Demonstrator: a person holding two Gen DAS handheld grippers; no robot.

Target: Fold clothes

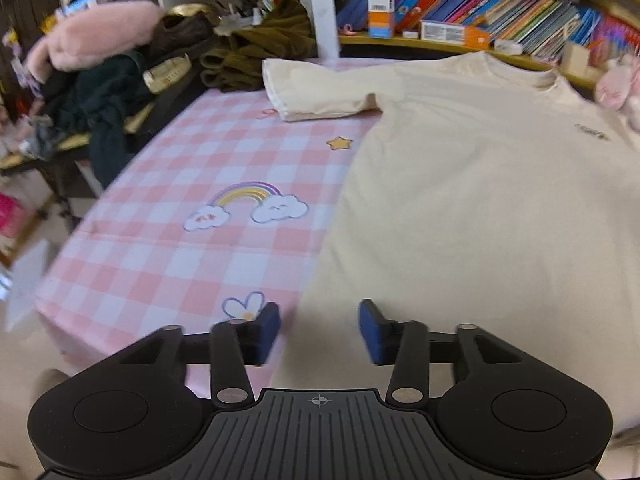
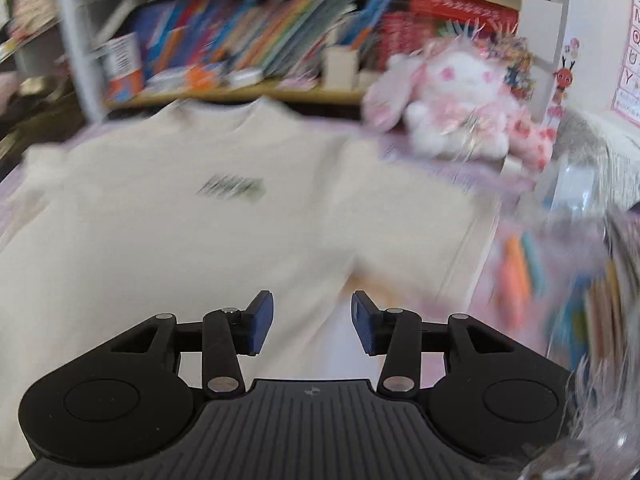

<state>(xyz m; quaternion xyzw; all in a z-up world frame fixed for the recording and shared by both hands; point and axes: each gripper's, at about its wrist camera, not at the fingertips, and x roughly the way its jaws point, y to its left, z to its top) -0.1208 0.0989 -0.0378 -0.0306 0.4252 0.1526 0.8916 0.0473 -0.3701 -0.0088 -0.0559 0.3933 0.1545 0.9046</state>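
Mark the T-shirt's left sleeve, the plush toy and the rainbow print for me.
left sleeve (image 1: 320, 88): left wrist view, mid-sleeve.
plush toy (image 2: 460, 100): right wrist view, its white body.
rainbow print (image 1: 246, 196): left wrist view, arc centre.

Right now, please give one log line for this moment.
step: pre-grasp | T-shirt: flat, unfolded | left claw: open, empty | right claw: open, empty

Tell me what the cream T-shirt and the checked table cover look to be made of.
T-shirt: soft matte knit, probably cotton jersey; it lies limp with gentle wrinkles and a stitched sleeve hem. Table cover: smooth printed sheet, maybe coated cloth or vinyl; it lies flat with a straight fold crease and crisp rainbow print. Neither can be confirmed by sight.
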